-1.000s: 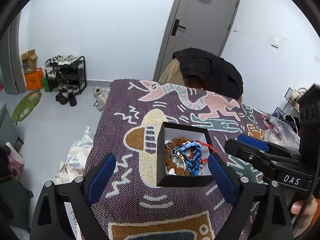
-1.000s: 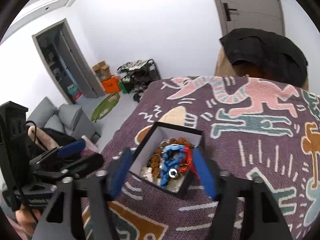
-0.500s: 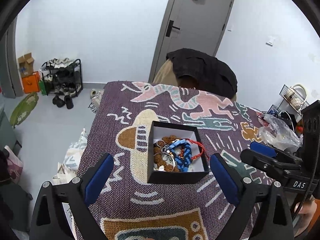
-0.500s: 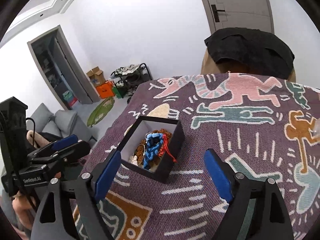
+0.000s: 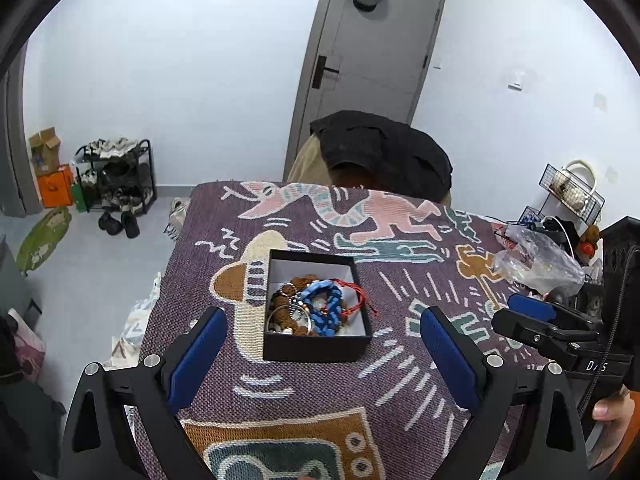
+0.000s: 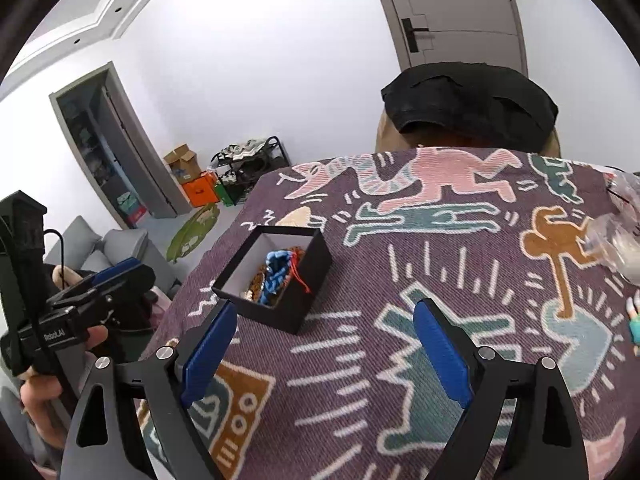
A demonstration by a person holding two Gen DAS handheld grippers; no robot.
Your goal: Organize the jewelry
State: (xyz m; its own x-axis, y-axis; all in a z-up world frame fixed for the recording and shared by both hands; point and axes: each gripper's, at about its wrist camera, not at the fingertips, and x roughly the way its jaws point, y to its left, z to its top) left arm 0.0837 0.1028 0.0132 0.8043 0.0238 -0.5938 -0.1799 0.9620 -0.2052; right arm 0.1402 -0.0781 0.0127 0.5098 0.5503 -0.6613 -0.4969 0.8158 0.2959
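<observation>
A black open box [image 5: 316, 346] stands on the patterned purple cloth [image 5: 304, 396]. Inside lies a tangle of jewelry [image 5: 316, 308]: a blue chain bracelet, brown beads, a red cord and a metal ring. My left gripper [image 5: 322, 314] is open just in front of the box, with nothing between its blue pads. My right gripper [image 6: 326, 306] is drawn back to the right of the box [image 6: 308, 280], its jaws still opening and empty. Each gripper also shows in the other's view: the right gripper [image 5: 532, 316] and the left gripper [image 6: 108, 284].
A crumpled clear plastic bag [image 5: 536, 260] lies on the cloth at the right. Behind the table's far edge is a chair draped with a black garment [image 5: 380, 152]. A shoe rack [image 5: 116, 176] stands by the wall on the left, and a wire basket [image 5: 572, 188] at the far right.
Both grippers have drawn back from the box. The right gripper slid away to the right and its jaws widened; the box no longer sits between them.
</observation>
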